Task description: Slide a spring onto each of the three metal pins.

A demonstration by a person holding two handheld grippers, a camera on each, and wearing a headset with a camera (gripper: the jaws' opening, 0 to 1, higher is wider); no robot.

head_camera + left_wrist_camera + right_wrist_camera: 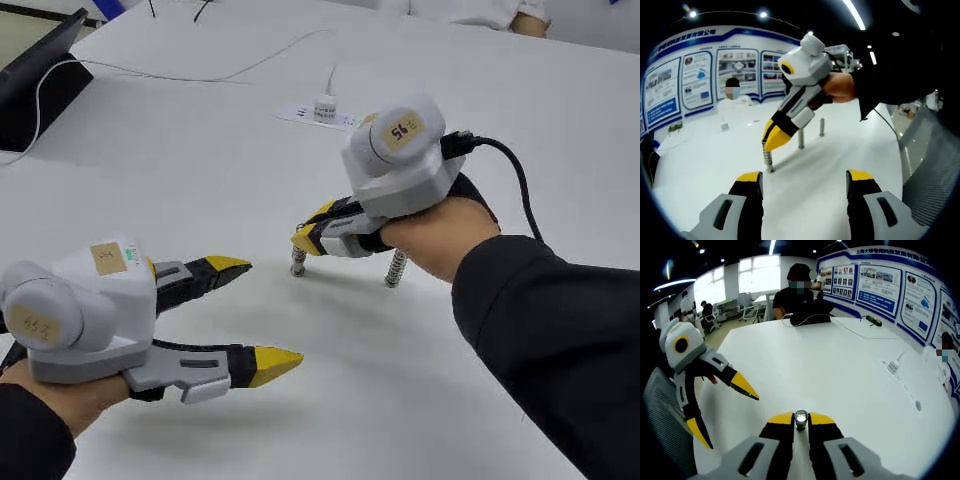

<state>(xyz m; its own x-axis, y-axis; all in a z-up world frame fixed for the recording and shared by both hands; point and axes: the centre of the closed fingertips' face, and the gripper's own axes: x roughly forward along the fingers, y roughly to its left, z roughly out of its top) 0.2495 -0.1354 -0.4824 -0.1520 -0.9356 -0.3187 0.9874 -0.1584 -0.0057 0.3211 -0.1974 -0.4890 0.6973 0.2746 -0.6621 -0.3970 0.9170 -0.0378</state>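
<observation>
Item: thin silver coil spring (768, 160), probably light, bendy and slippery, is standing over a metal pin (801, 416) on the white surface (200, 180); I am clenching my right gripper (305, 240) near its top, left gripper (805, 176) hanging released.

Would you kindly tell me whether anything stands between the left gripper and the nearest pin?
Nothing stands on the table between the left gripper and the nearest pin; however, the right gripper is shut on that pin's top, covering it from above.

White table (200, 190) — grey cable (215, 80) trailing toward small plug (325, 107); dark monitor (35, 70) at far-left corner.
</observation>
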